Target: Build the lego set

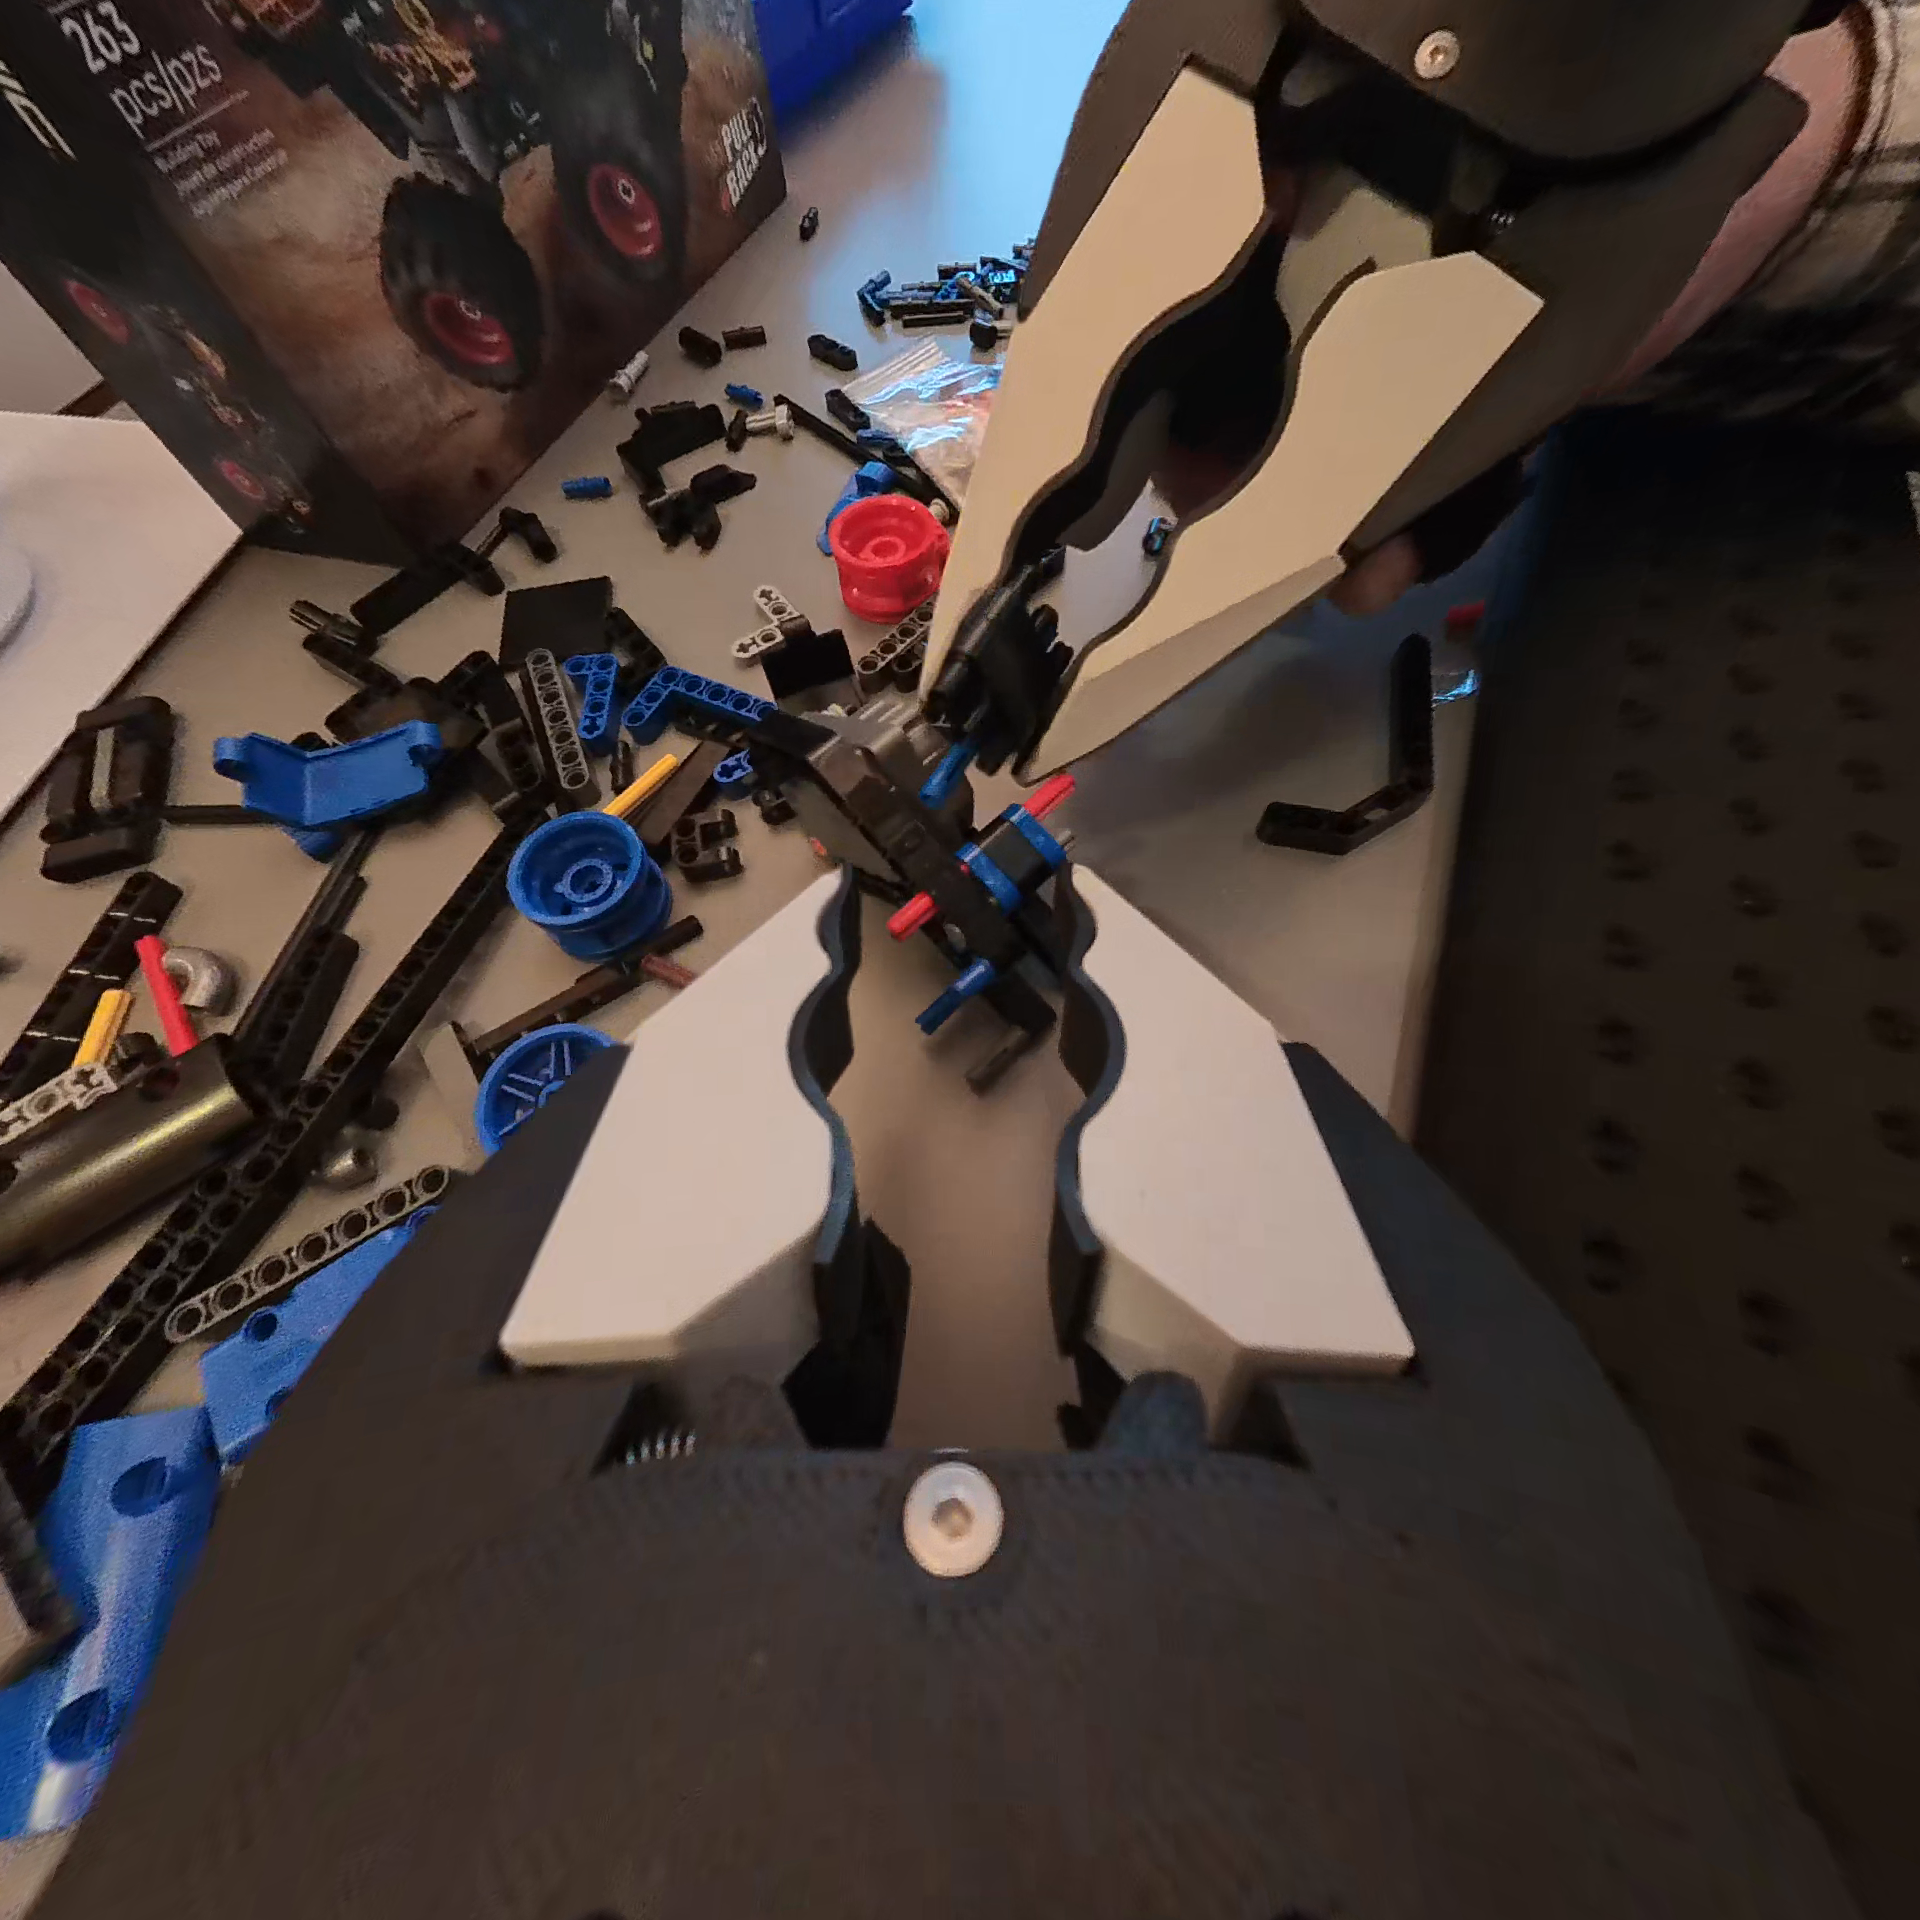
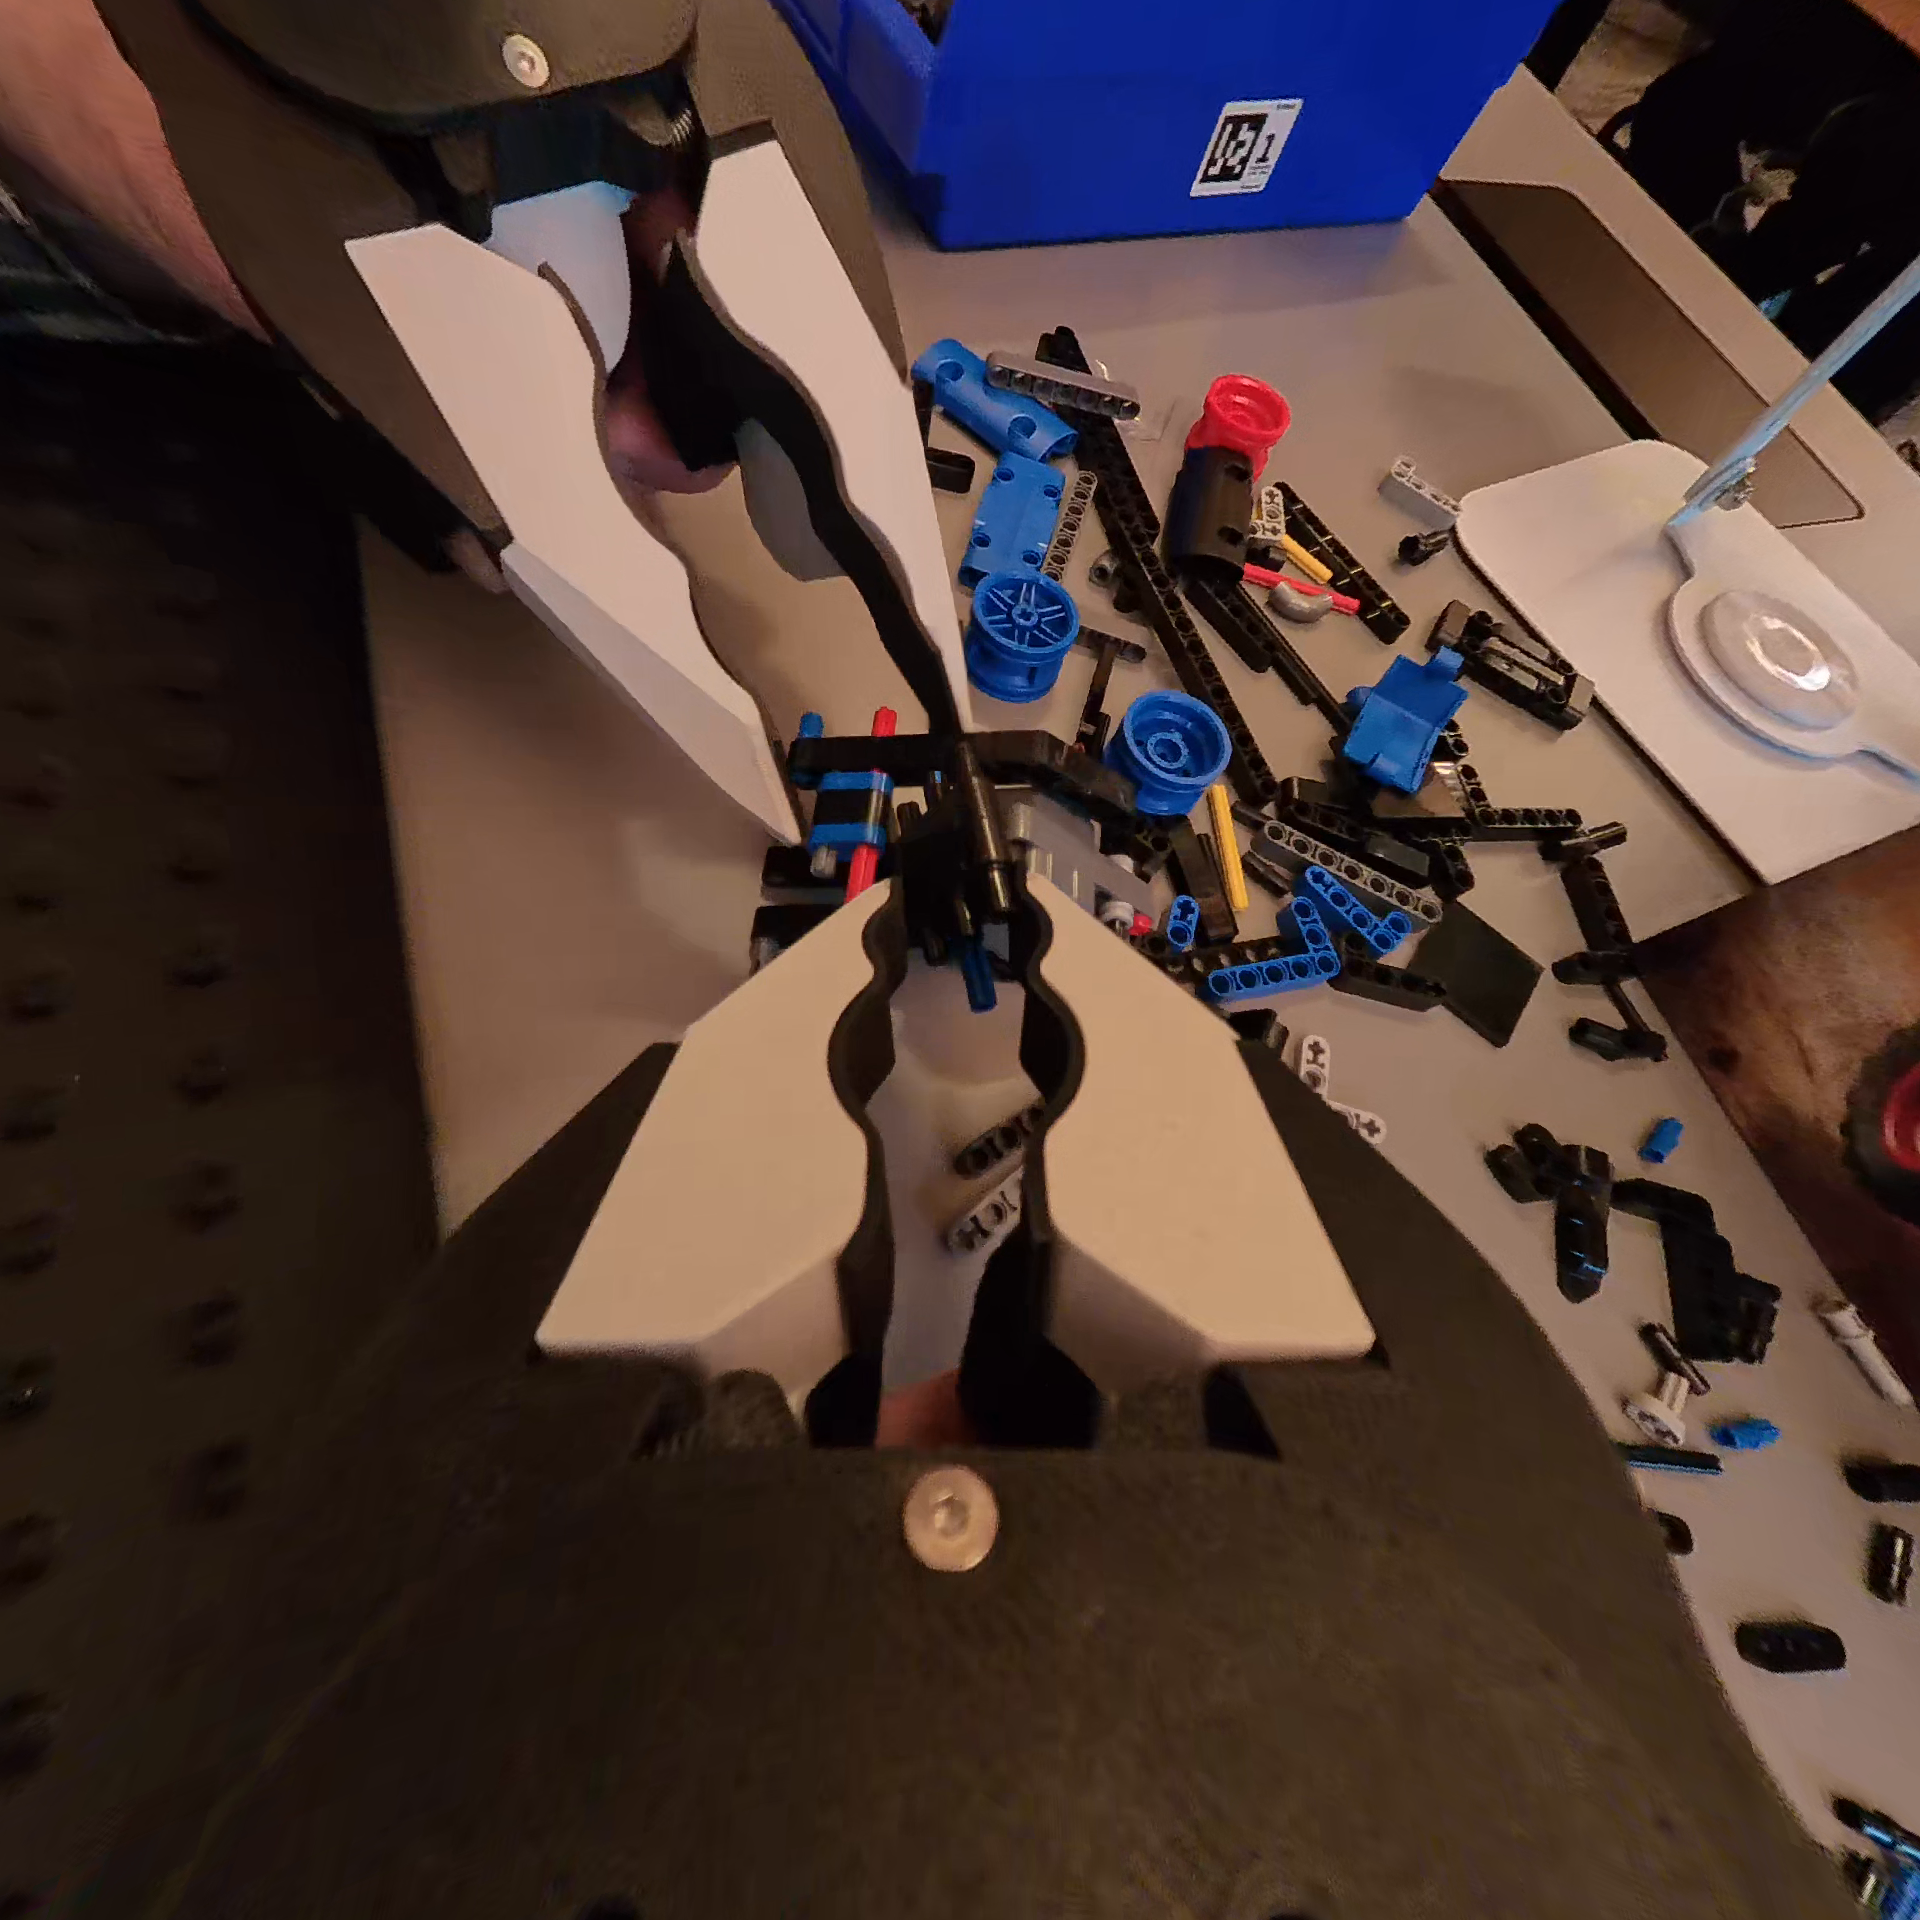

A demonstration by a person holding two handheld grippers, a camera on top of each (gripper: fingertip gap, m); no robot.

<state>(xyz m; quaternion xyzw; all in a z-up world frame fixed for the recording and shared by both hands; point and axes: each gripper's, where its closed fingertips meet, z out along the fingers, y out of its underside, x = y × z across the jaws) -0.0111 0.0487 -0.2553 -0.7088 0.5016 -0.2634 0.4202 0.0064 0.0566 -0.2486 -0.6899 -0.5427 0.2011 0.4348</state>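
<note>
My left gripper (image 1: 961,894) is shut on a partly built black Lego assembly (image 1: 925,821) with blue and red pins, held just above the grey table (image 1: 1195,831). My right gripper (image 2: 961,904) is shut on a small black connector piece (image 2: 945,883) with a blue pin, and presses it against the assembly's (image 2: 852,805) grey end. In the left wrist view the right gripper (image 1: 987,727) comes in from the upper right with the black piece (image 1: 997,644). In the right wrist view the left gripper (image 2: 873,779) comes in from the upper left.
Loose beams, pins, blue wheels (image 1: 587,883) and a red wheel (image 1: 883,551) are scattered over the table. The Lego box (image 1: 416,260) stands at the back, with a blue bin (image 2: 1143,104) and a white stand base (image 2: 1662,623) nearby. Dark carpet (image 1: 1662,1039) lies past the table's edge. My left and right fingertips are right by each other. It is some 10 cm from my right tips to the red wheel (image 1: 883,551).
</note>
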